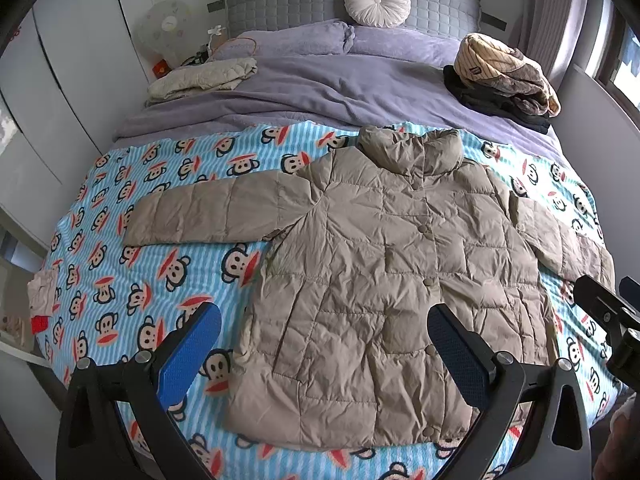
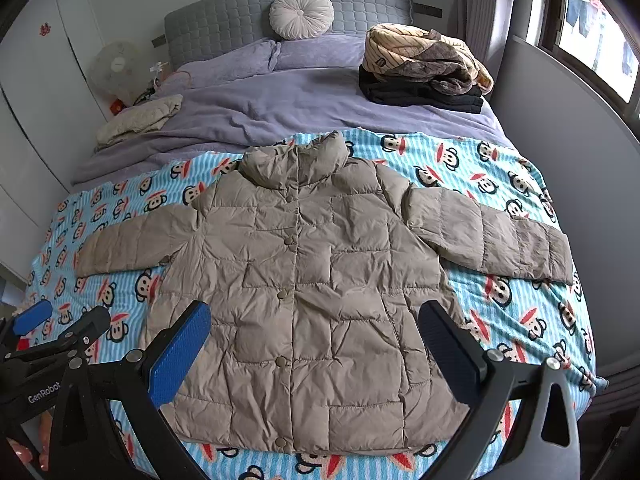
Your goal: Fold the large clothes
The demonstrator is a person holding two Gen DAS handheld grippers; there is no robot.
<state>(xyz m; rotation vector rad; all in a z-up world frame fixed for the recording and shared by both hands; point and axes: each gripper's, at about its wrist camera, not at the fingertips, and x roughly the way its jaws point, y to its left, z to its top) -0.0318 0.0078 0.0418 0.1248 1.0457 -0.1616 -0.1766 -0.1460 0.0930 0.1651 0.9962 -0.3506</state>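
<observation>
1. Both units, left hand-held gripper (image 1: 324,356) and right hand-held gripper (image 2: 316,350), hover open above the hem.
2. Puffer jacket (image 2: 304,280) lies flat, buttoned, on the bed (image 2: 500,184).
3. Fold sleeves inward first; pinch cuffs.

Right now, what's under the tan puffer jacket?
The tan puffer jacket lies flat on the monkey-print blanket, which shows all around it. Whatever is beneath the jacket's body is covered.

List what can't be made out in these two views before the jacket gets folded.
- Jacket hem corners: in the right wrist view, the right gripper fingers cover them.
- Right sleeve cuff: in the left wrist view, partly behind the other gripper's body.
- Stacked clothes by the pillows: too bunched to count.
- Items beside the fan: too small.
</observation>
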